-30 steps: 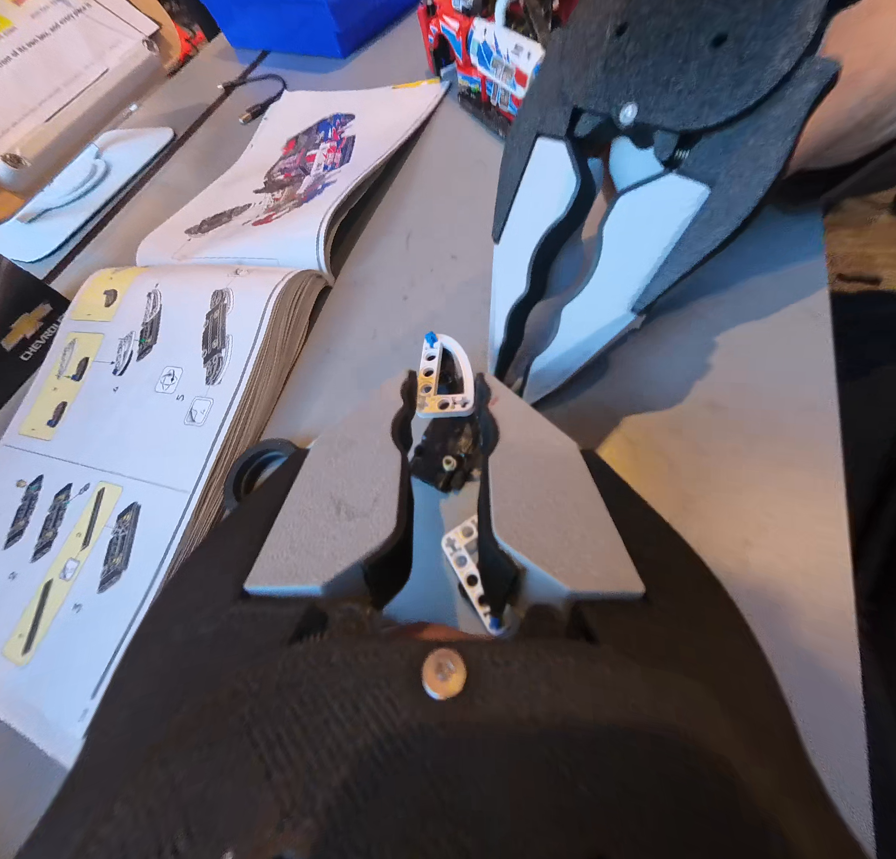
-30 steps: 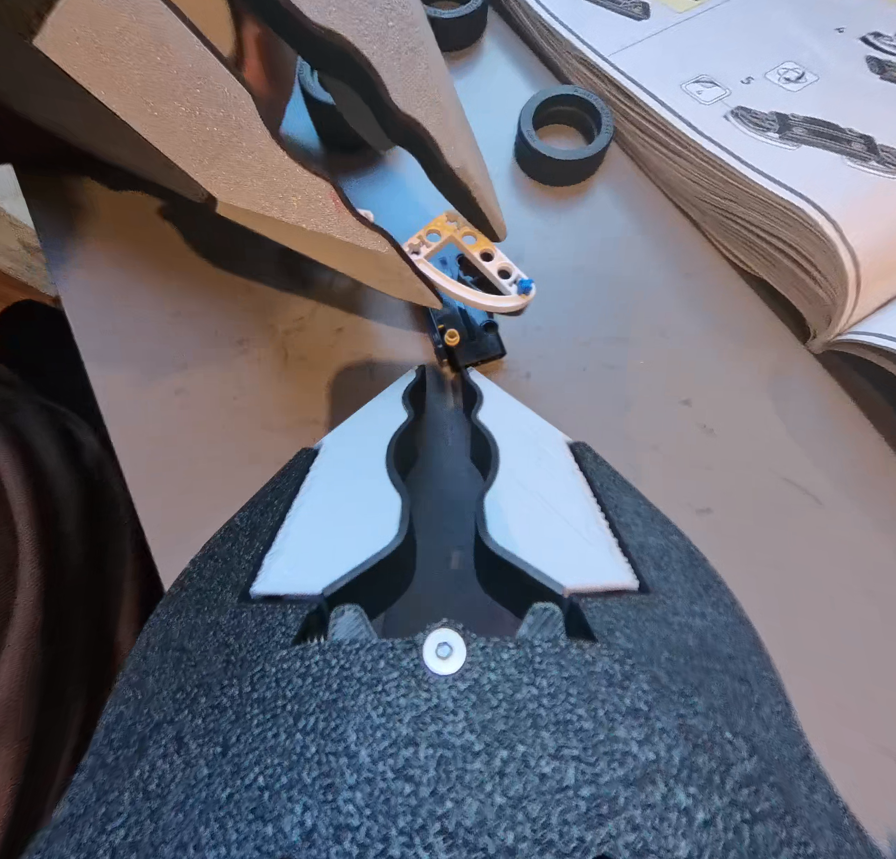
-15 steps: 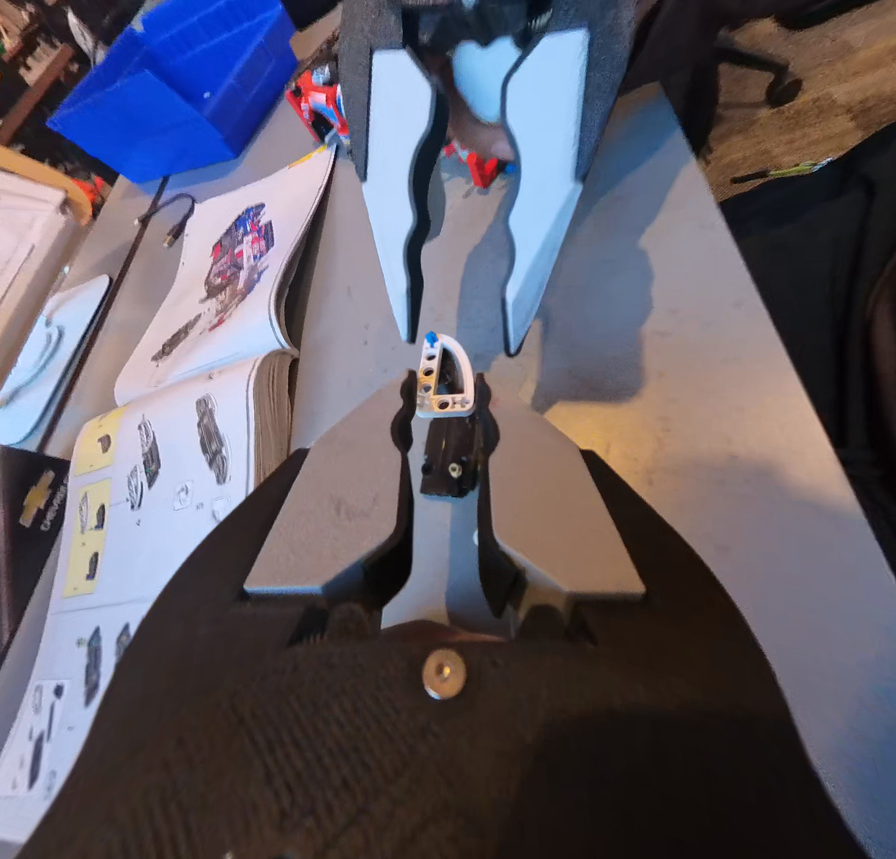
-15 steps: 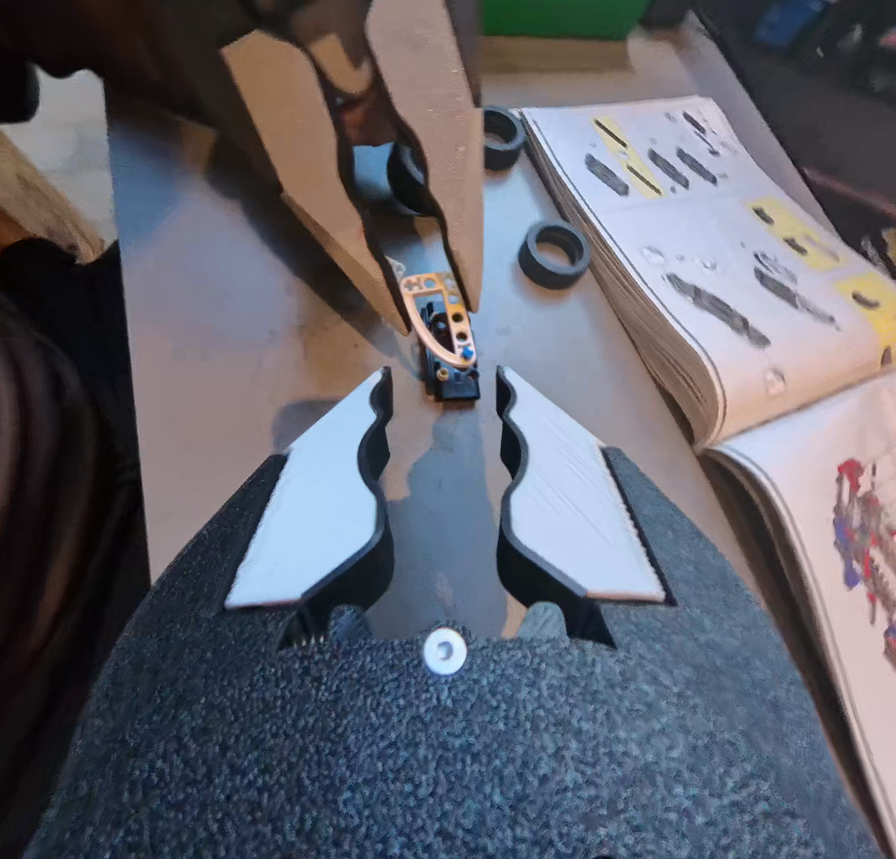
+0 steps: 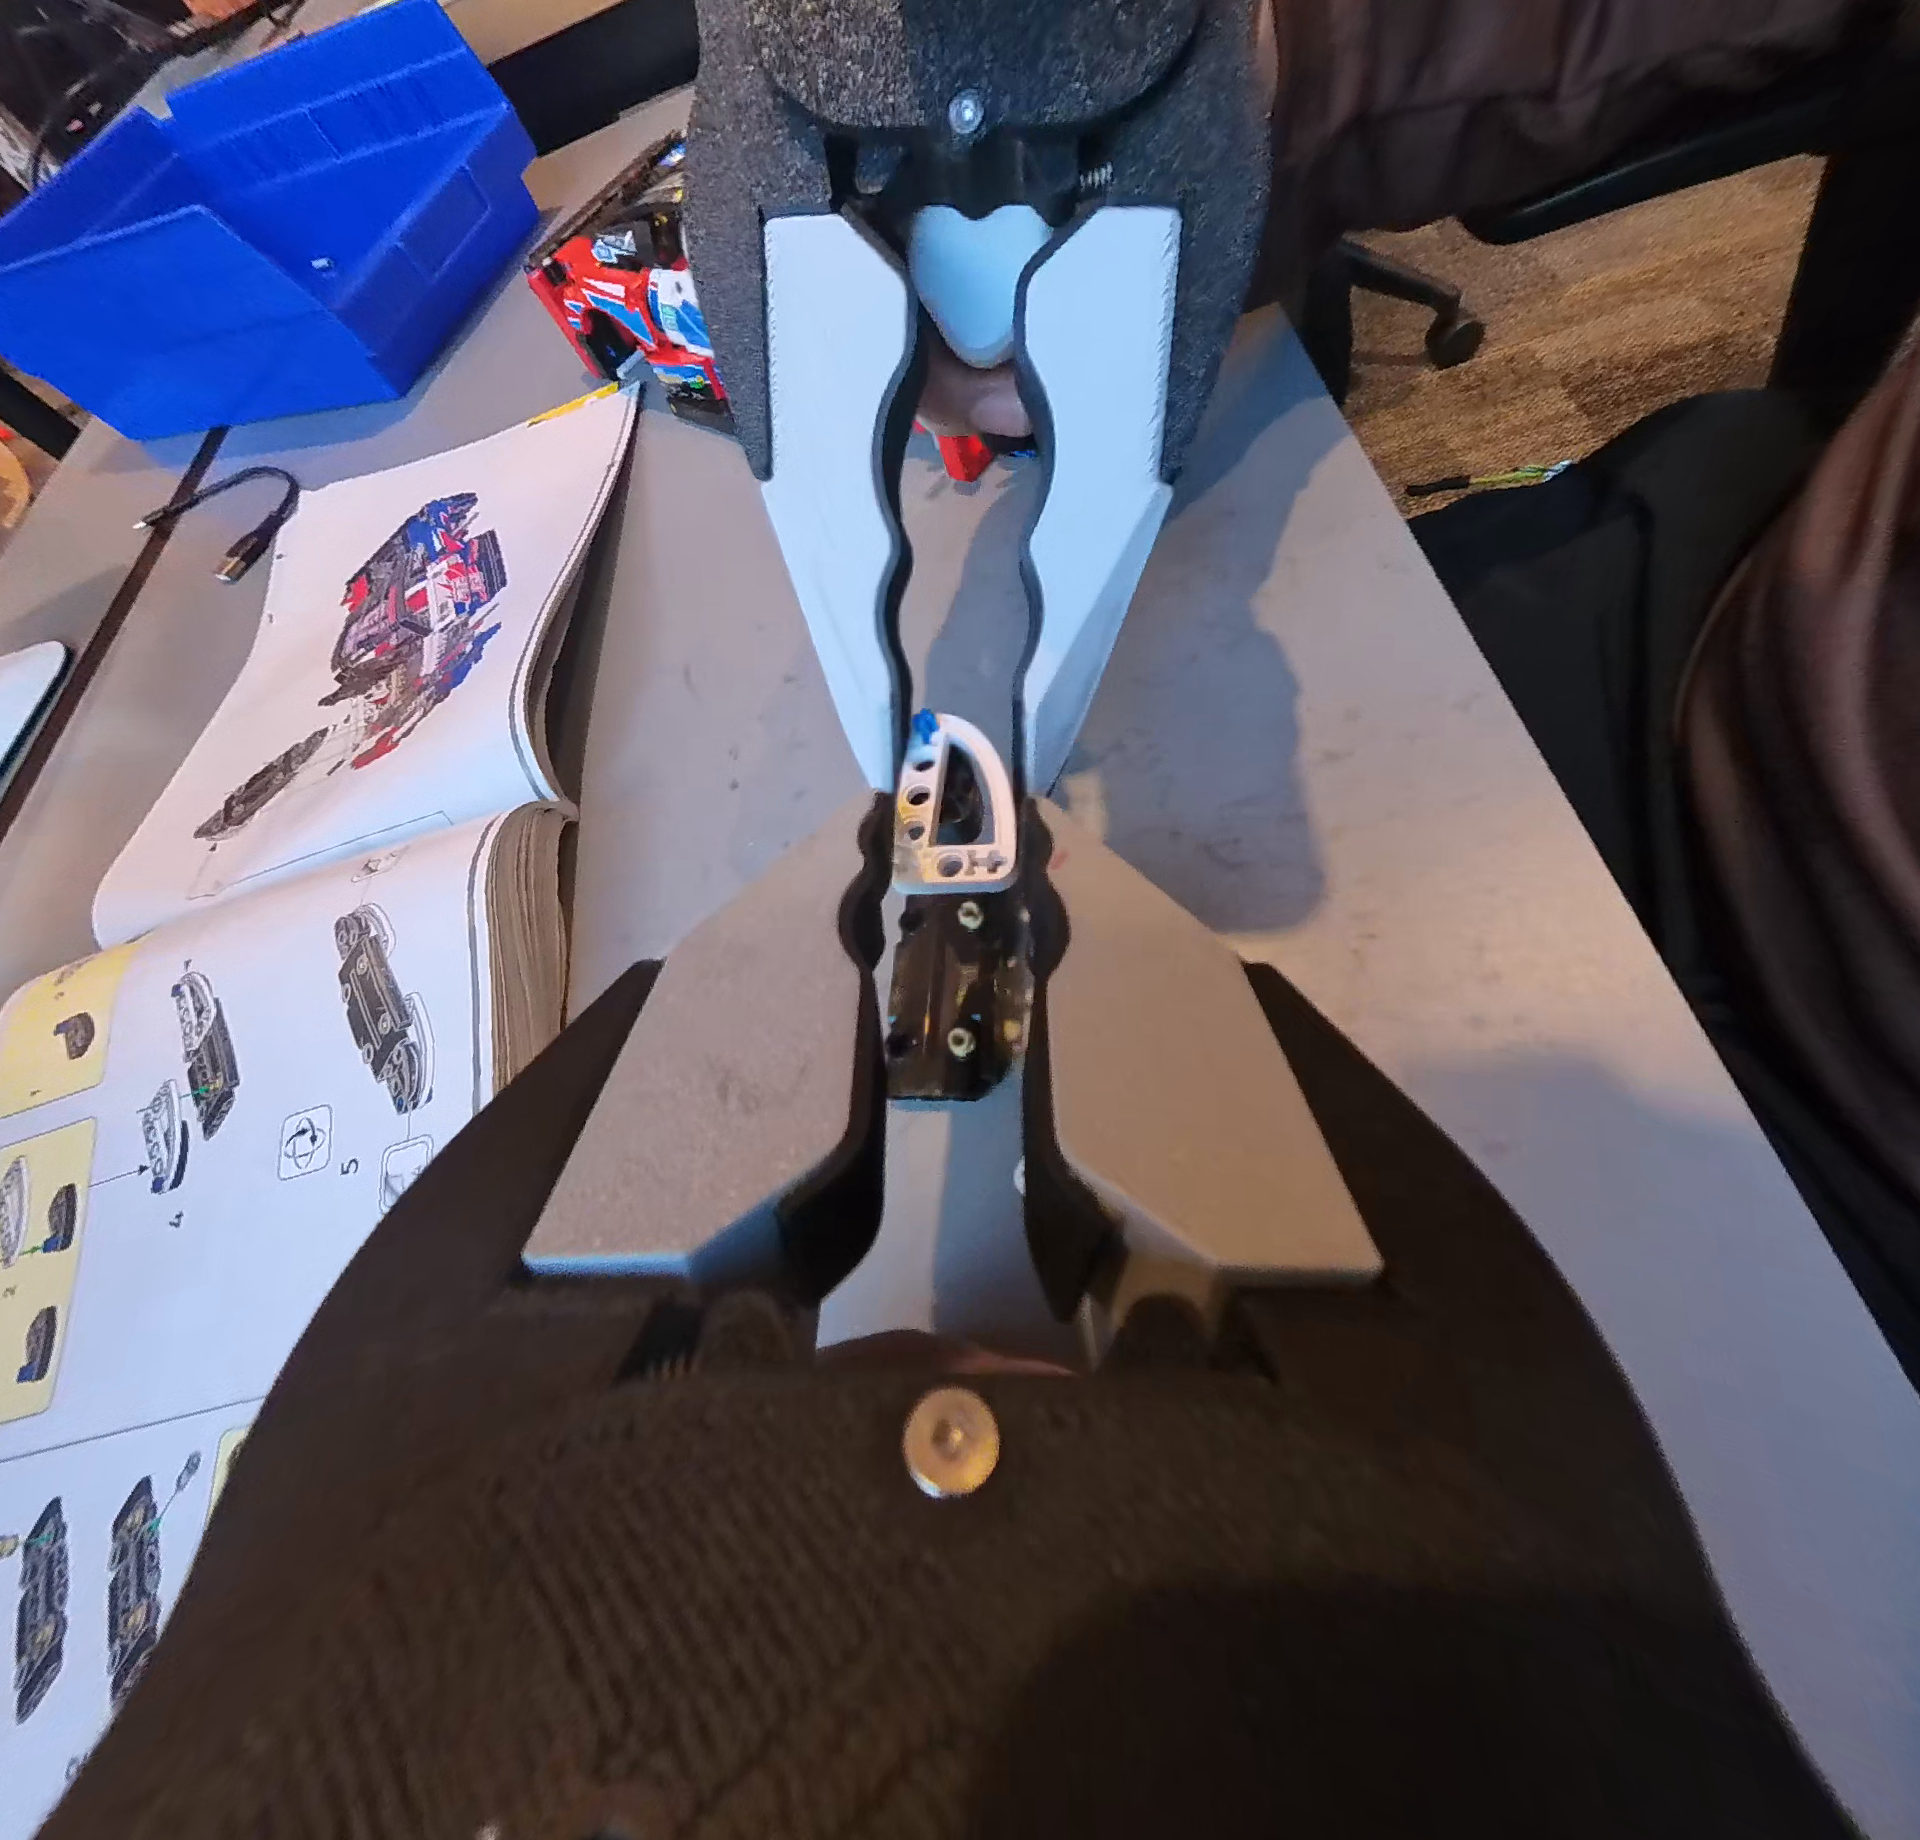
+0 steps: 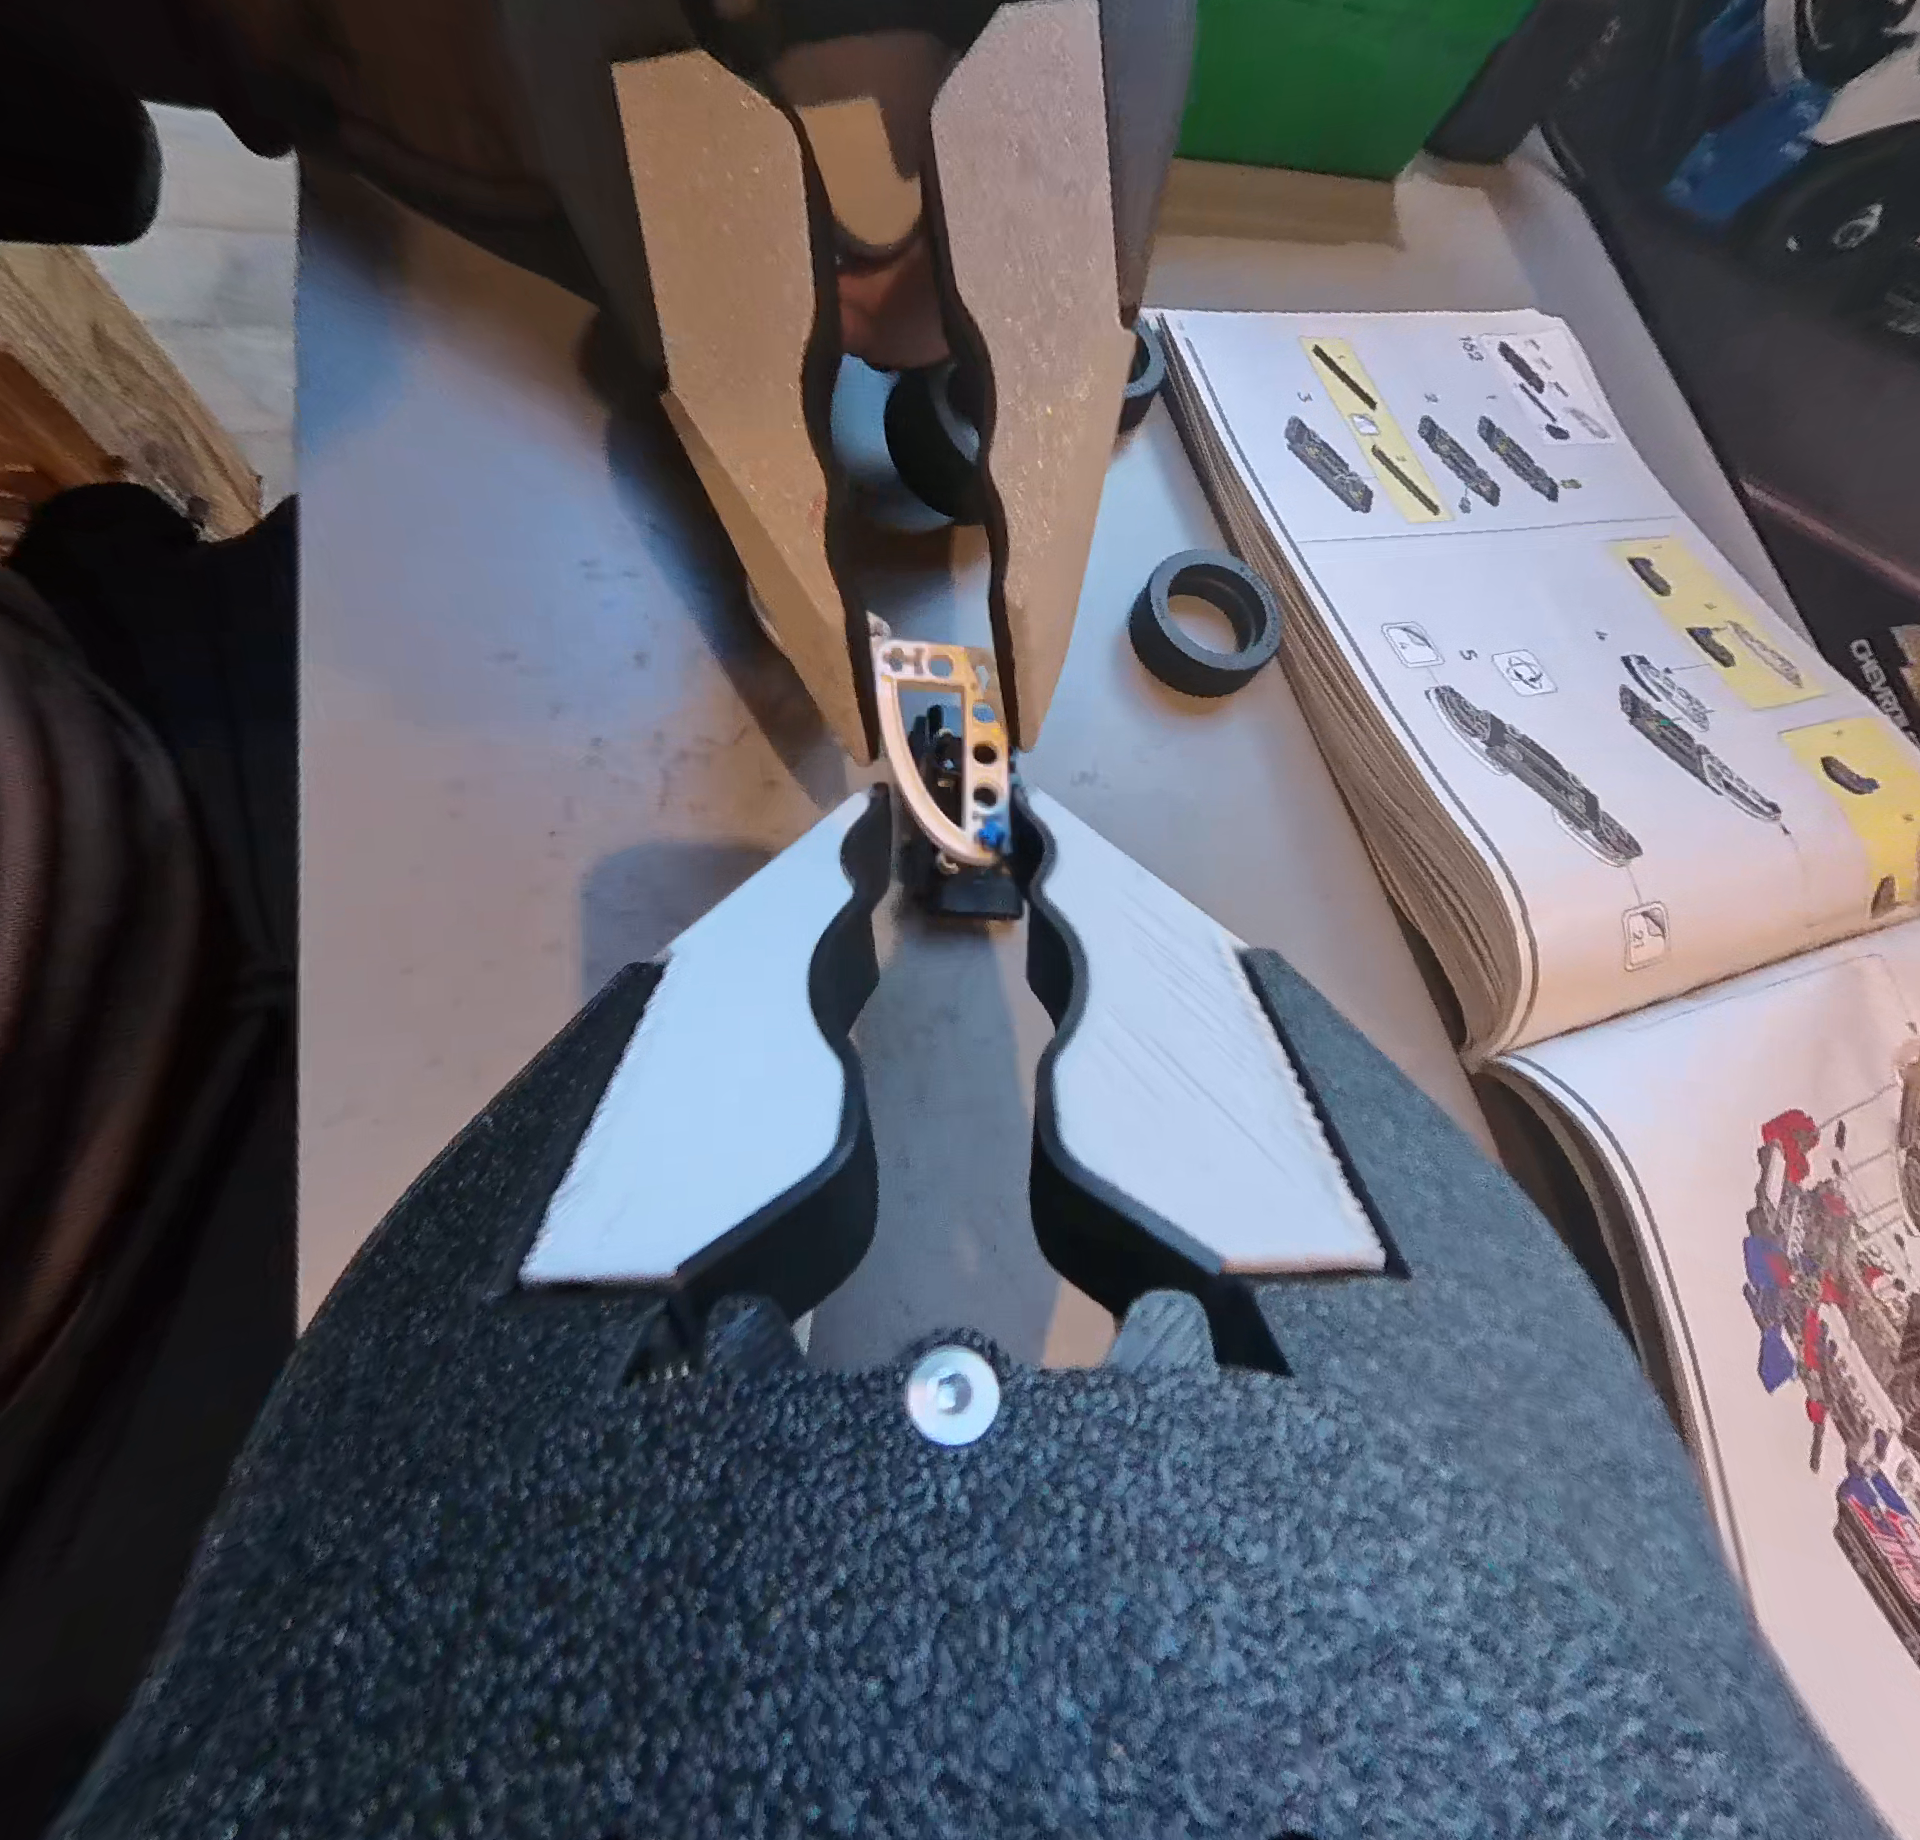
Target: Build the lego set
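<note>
The left gripper (image 5: 951, 834) is clamped on the lego sub-assembly (image 5: 951, 949), which sits raised above the grey table (image 5: 1299, 855). The assembly consists of a black block (image 5: 951, 1011) with a white curved panel (image 5: 951, 814) on its far end; a small blue pin (image 5: 923, 722) projects from the panel tip.

Directly opposite, the right gripper (image 6: 954, 834) brackets the same assembly from the far side. Its fingers stand around the black end and the panel tip with a narrow gap. Contact cannot be confirmed, so its grip state cannot be told from either view.

Farther out, an open instruction booklet (image 5: 312, 959) lies beside the work area. A loose black tyre (image 6: 1205, 637) rests near the booklet edge. A blue bin (image 5: 260, 232) and a red, white and blue model car (image 5: 634, 315) stand at the far table edge.

Likely faults from this position:
- If the right gripper closes off-centre, it presses on the thin curved panel and may pry it off the block.
- If both grippers pull or twist unevenly, the assembly may rotate in the left grip or separate.
- If the left grip relaxes before the right one is secure, the assembly drops to the table.
</note>
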Demonstrator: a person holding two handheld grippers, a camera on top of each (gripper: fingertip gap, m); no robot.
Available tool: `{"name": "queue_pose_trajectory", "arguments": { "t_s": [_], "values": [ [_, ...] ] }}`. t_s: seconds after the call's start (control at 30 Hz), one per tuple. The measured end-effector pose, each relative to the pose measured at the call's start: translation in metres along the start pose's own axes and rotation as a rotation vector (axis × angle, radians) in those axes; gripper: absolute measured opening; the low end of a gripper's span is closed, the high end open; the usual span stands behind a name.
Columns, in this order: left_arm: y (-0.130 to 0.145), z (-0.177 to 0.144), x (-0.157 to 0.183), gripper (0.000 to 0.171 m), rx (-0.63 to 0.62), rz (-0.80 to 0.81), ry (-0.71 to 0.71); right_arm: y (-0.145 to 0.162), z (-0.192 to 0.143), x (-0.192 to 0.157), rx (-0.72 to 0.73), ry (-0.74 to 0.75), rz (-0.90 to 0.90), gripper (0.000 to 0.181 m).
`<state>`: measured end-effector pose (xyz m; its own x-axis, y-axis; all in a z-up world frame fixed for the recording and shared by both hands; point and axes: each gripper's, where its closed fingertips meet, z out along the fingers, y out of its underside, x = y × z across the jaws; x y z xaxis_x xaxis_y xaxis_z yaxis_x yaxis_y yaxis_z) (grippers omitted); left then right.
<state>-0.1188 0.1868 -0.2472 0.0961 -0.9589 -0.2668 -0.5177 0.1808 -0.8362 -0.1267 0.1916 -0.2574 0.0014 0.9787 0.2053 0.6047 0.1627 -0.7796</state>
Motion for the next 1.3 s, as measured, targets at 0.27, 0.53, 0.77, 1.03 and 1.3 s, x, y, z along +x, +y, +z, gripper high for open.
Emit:
{"name": "queue_pose_trajectory", "arguments": {
  "t_s": [0.27, 0.53, 0.77, 1.03, 1.3],
  "values": [
    [0.010, 0.003, 0.002, 0.021, -0.078, 0.007, -0.018, 0.005, 0.006, -0.002, -0.017, -0.013, 0.014, 0.020],
    [0.031, -0.002, -0.012, 0.030, -0.153, -0.052, -0.063, 0.022, 0.009, 0.010, -0.069, 0.003, 0.036, 0.019],
    [0.019, -0.015, -0.022, 0.044, -0.052, -0.177, -0.063, 0.027, 0.008, 0.017, -0.087, 0.017, 0.076, 0.019],
    [0.021, -0.021, -0.036, 0.040, -0.036, -0.240, -0.126, 0.028, 0.004, 0.025, -0.077, 0.035, 0.140, 0.019],
    [0.024, -0.028, -0.052, 0.035, -0.006, -0.333, -0.179, 0.024, 0.003, 0.025, -0.057, 0.032, 0.181, 0.019]
  ]
}}
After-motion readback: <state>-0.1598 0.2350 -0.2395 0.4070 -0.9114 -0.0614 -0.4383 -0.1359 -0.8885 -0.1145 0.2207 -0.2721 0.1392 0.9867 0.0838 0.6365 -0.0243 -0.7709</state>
